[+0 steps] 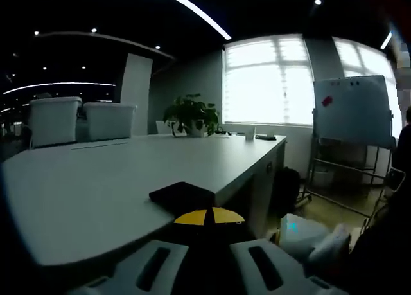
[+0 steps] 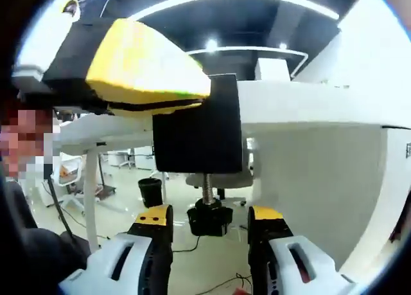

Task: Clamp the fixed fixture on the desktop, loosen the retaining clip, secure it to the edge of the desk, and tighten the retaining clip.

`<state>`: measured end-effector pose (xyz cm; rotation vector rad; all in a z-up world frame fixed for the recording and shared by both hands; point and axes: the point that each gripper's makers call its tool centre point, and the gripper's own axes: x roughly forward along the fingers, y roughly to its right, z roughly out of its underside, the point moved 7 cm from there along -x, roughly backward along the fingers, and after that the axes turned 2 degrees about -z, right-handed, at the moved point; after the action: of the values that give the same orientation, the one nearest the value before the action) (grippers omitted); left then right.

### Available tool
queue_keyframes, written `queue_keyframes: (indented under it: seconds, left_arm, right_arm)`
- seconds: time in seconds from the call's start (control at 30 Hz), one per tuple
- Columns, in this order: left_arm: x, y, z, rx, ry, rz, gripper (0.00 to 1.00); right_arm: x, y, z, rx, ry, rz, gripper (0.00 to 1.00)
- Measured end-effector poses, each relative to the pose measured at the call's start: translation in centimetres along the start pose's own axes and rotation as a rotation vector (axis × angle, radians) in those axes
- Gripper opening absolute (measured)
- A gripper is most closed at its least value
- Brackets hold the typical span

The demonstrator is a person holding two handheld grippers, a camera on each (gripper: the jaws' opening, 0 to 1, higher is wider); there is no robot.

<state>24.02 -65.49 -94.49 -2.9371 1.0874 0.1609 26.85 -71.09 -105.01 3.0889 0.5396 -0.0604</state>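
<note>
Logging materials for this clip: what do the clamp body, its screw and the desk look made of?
Clamp body: matte black, flat-faced; painted metal or plastic, unclear. Screw: bare metal, shiny and threaded, with a black knob that looks like plastic. Desk: smooth pale top, likely laminate, with a soft sheen.

A black clamp fixture is seated on the white desk edge, well apart from a potted plant.

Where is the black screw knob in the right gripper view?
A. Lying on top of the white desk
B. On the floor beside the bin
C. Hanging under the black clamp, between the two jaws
C: the black screw knob hangs on a threaded rod below the black clamp block, between the right gripper jaws.
</note>
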Motion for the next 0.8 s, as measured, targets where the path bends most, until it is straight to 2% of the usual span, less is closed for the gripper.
queue_keyframes:
  seconds: [0.1, 0.17, 0.43, 0.5, 0.57, 0.73, 0.8]
  left_arm:
    - [0.1, -0.3, 0.1, -0.01, 0.005, 0.009, 0.01]
    - [0.1, -0.4, 0.1, -0.016, 0.006, 0.013, 0.01]
    - [0.2, -0.9, 0.3, -0.018, 0.013, 0.026, 0.01]
    - [0.3, -1.0, 0.3, -0.018, 0.014, 0.028, 0.01]
    - [0.3, -1.2, 0.3, -0.017, 0.015, 0.03, 0.01]
    - [0.3, -1.1, 0.3, -0.013, 0.013, 0.034, 0.01]
    - [0.2, -1.0, 0.3, -0.017, 0.013, 0.033, 0.01]
  right_arm:
    - [-0.2, -0.3, -0.3, 0.009, 0.018, 0.031, 0.45]
    - [0.2, -0.5, -0.4, -0.03, 0.012, 0.038, 0.45]
    - [1.5, -0.6, -0.5, -0.04, -0.002, 0.054, 0.44]
    - [1.7, -0.7, -0.4, -0.043, -0.006, 0.053, 0.39]
    - [1.7, -0.5, -0.2, -0.061, -0.023, 0.078, 0.26]
    - [1.6, 0.0, -0.4, -0.049, -0.026, 0.048, 0.26]
    - [1.8, 0.1, -0.4, -0.051, -0.033, 0.0, 0.26]
